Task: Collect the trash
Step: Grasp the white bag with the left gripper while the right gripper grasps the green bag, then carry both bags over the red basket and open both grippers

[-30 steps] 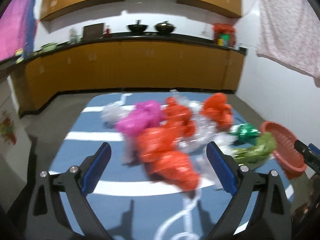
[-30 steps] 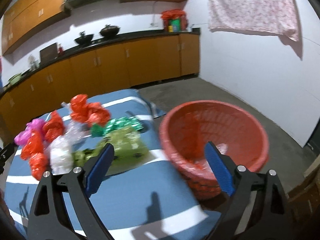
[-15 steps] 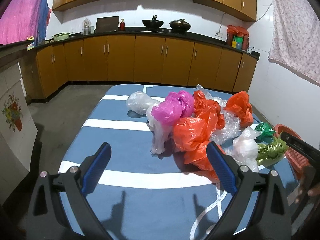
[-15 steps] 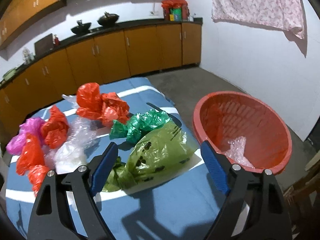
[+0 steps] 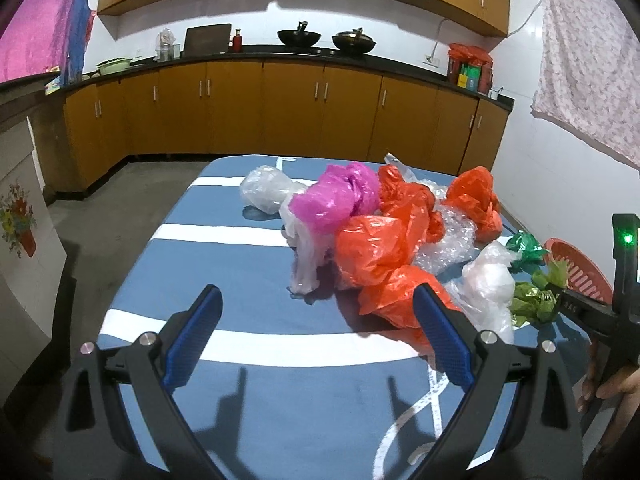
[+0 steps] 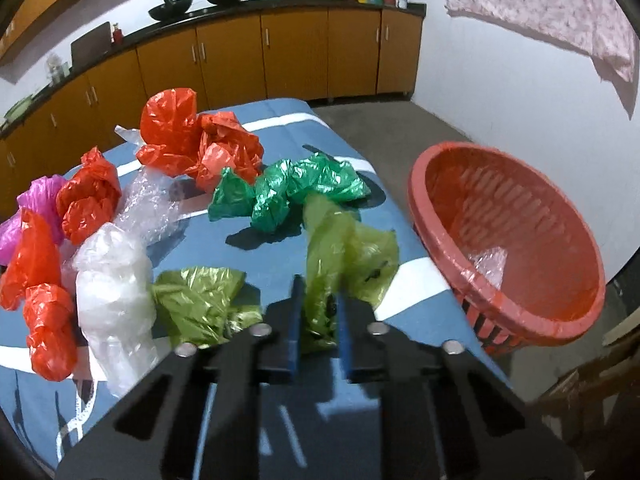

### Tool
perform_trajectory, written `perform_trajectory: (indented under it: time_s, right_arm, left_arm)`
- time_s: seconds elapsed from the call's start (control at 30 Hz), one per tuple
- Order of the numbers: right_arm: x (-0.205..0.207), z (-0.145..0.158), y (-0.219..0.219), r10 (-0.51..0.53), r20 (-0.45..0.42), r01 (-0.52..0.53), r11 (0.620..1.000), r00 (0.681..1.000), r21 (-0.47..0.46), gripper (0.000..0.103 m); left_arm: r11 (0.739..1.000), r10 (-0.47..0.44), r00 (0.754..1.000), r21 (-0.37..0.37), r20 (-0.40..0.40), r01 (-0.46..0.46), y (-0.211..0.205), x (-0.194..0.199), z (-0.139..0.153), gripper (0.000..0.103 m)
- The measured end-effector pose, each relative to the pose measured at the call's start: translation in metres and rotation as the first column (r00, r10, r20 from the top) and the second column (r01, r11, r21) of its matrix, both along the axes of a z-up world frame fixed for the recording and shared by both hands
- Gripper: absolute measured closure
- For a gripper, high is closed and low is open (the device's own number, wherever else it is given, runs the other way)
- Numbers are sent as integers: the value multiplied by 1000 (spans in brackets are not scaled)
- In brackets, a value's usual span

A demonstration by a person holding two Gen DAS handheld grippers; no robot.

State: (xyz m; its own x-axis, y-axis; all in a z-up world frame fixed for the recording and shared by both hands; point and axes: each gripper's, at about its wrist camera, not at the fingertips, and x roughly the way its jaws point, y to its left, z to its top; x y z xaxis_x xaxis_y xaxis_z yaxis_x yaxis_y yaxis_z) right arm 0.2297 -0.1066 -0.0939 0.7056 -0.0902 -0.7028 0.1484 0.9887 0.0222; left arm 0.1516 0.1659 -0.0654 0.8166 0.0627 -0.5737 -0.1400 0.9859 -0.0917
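Your left hand-held gripper (image 5: pixel 316 340) is spread wide with nothing between its blue pads, hovering over the near part of the blue striped worktop (image 5: pixel 224 280). Ahead of it, in the left wrist view, lies a heap of crumpled plastic bags: a pink bag (image 5: pixel 338 198), orange bags (image 5: pixel 384 252), a clear bag (image 5: pixel 264 194) and a white bag (image 5: pixel 492 284), with the red basket (image 5: pixel 580 272) at the far right edge. In the right wrist view, your right hand-held gripper (image 6: pixel 318 320) is pressed together on the light green bag (image 6: pixel 344 248), pinching its lower part so the bag stands up between the pads. A dark green bag (image 6: pixel 288 188) lies just behind it. The red basket (image 6: pixel 508 240) sits just beside the worktop's right edge, tilted toward you, with a piece of clear plastic (image 6: pixel 488 264) inside.
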Motion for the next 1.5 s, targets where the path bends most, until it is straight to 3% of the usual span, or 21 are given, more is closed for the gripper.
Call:
perform_trajectory:
  time_s: [0.2, 0.4, 0.63, 0.87, 1.07, 1.23, 1.5]
  right_arm:
    - [-8, 18, -12, -10, 60, 10, 1000, 998, 0, 97]
    - [-17, 30, -30, -27, 108, 28, 1000, 994, -10, 98]
    - [-30, 41, -61, -74, 151, 76, 997, 986, -6, 98]
    - [-43, 50, -103, -146, 181, 151, 988, 973, -13, 98]
    - [-46, 47, -127, -187, 177, 191, 982, 966, -5, 98]
    - [-45, 42, -137, -200, 166, 202, 979, 966, 8, 98]
    - [-48, 36, -149, -212, 160, 211, 977, 964, 21, 98]
  left_arm:
    - [999, -36, 999, -7, -6, 36, -13, 4, 0, 9]
    - [995, -91, 996, -32, -1, 91, -35, 7, 3, 17]
    - [980, -198, 980, -22, 30, 199, -83, 21, 15, 18]
    - [963, -268, 962, -3, -48, 268, -128, 55, 0, 22]
    - [965, -254, 953, 18, -163, 260, -148, 85, -28, 25]
    - [965, -255, 942, 7, -219, 263, -154, 98, -42, 34]
    - [960, -276, 930, -15, -242, 281, -160, 104, -46, 65]
